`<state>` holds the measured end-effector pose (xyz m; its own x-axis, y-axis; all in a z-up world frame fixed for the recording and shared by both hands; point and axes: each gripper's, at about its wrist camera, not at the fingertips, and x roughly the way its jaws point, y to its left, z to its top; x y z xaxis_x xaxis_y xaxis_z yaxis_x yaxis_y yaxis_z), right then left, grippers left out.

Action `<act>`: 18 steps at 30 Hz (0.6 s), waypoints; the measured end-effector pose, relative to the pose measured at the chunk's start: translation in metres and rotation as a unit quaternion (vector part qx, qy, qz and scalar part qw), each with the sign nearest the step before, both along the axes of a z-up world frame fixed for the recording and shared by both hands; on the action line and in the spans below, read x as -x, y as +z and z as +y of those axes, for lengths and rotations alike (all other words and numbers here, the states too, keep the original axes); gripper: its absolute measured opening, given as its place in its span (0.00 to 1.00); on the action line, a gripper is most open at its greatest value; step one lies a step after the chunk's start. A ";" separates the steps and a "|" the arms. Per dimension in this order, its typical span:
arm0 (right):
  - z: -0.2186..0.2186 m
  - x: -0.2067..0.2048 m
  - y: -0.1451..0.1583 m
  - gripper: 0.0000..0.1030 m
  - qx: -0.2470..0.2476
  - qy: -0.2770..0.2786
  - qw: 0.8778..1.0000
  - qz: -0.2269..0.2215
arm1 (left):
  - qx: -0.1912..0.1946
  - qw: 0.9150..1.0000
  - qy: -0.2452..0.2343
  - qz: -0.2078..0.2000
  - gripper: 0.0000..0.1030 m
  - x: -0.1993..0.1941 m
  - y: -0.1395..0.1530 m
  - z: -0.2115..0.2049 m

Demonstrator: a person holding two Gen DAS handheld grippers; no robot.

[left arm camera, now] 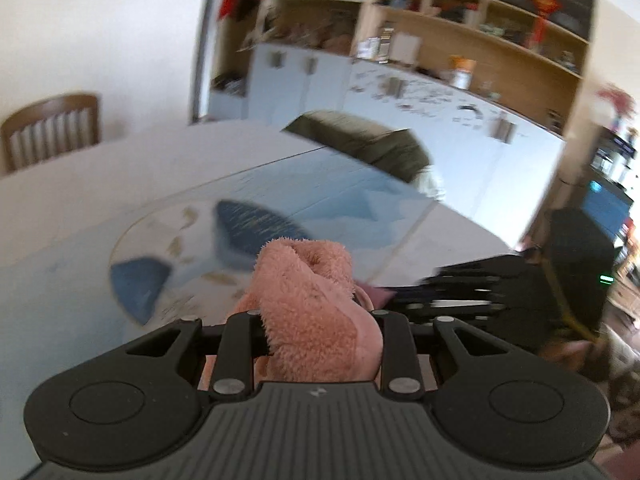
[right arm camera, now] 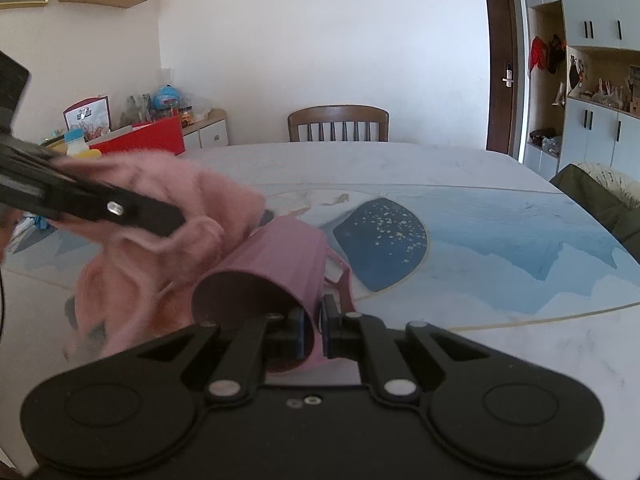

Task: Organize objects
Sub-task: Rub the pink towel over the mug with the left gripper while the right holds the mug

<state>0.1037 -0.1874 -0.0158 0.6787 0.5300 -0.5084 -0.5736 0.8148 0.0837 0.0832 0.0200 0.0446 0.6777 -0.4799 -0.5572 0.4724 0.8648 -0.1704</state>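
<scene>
My left gripper (left arm camera: 316, 328) is shut on a fluffy pink towel (left arm camera: 312, 304) and holds it above the table; the towel hides the fingertips. In the right wrist view the same towel (right arm camera: 160, 216) hangs at the left under the left gripper's black body (right arm camera: 100, 204). My right gripper (right arm camera: 312, 332) is shut on the rim of a pink cup (right arm camera: 276, 268), which lies tilted with its mouth toward the camera and its handle (right arm camera: 340, 276) to the right. The towel touches the cup's left side.
The table (right arm camera: 480, 280) has a white and blue marbled top with dark blue patches. A wooden chair (right arm camera: 338, 124) stands at the far side. A dark green cushion (right arm camera: 600, 196) sits at the right edge. A red box (right arm camera: 148, 136) and clutter stand far left.
</scene>
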 end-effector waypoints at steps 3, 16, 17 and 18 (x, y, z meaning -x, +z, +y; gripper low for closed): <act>0.000 0.000 0.000 0.08 0.002 0.001 1.000 0.000 | -0.014 1.000 -0.018 -0.006 0.26 -0.002 0.002 -0.014; 0.002 0.000 0.001 0.08 0.010 -0.004 1.000 0.000 | 0.000 0.997 0.062 0.052 0.25 -0.054 -0.033 0.011; 0.002 0.000 0.002 0.08 0.011 -0.004 1.000 0.000 | -0.008 0.996 0.070 0.057 0.25 -0.056 -0.036 0.012; 0.002 0.000 0.002 0.08 0.010 -0.004 1.000 0.001 | -0.013 0.995 0.074 0.060 0.25 -0.057 -0.040 0.014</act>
<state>0.1037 -0.1853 -0.0141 0.6823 0.5138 -0.5201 -0.5668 0.8211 0.0676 0.1401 0.0340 0.0048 0.6677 -0.3642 -0.6492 0.3164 0.9283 -0.1954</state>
